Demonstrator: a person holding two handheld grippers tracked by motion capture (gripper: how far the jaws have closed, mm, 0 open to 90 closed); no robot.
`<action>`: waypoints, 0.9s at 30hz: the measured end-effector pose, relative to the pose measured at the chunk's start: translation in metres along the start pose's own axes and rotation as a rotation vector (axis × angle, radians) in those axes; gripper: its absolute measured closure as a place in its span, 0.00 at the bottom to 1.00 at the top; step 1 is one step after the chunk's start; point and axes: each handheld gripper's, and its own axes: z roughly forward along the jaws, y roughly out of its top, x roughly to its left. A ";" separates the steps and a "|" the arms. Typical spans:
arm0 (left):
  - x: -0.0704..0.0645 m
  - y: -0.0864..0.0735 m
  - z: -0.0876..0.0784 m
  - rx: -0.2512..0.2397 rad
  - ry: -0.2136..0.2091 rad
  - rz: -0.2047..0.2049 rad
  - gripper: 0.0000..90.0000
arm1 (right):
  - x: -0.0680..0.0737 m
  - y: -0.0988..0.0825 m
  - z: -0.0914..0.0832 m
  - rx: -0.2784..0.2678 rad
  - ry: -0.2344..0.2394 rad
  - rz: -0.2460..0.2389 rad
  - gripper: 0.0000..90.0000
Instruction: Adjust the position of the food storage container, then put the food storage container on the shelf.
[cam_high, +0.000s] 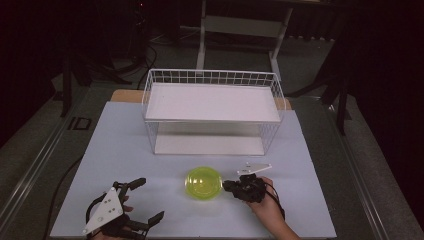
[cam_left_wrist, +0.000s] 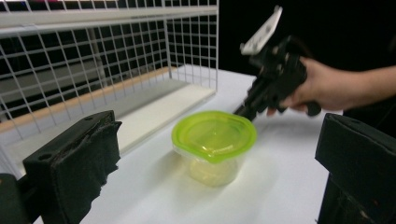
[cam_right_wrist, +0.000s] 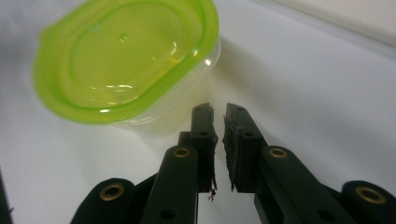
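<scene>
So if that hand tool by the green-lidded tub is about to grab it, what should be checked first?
1. Green lid seated on the clear plastic tub: ok, it sits flat.
2. Tub standing upright on the white table: ok.
3. Right gripper open enough to take the tub: not ok, only a thin slit shows between its jaws and nothing is in it.
4. Right gripper close to the tub: ok, its tips are right beside the tub's wall; contact cannot tell.
5. Left gripper out of the way: ok, open and apart from the tub.
6. White wire shelf rack free to take it: ok, both shelves look bare.
</scene>
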 end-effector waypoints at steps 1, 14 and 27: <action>-0.001 0.000 0.001 0.003 -0.006 0.001 0.00 | 0.001 0.000 -0.003 -0.008 -0.012 -0.014 0.83; -0.005 0.003 0.010 0.007 -0.031 0.006 0.00 | 0.017 0.008 -0.057 -0.216 -0.011 -0.099 0.16; 0.000 0.026 0.023 0.024 -0.108 -0.023 0.00 | 0.033 0.016 -0.081 -0.272 -0.003 -0.176 0.27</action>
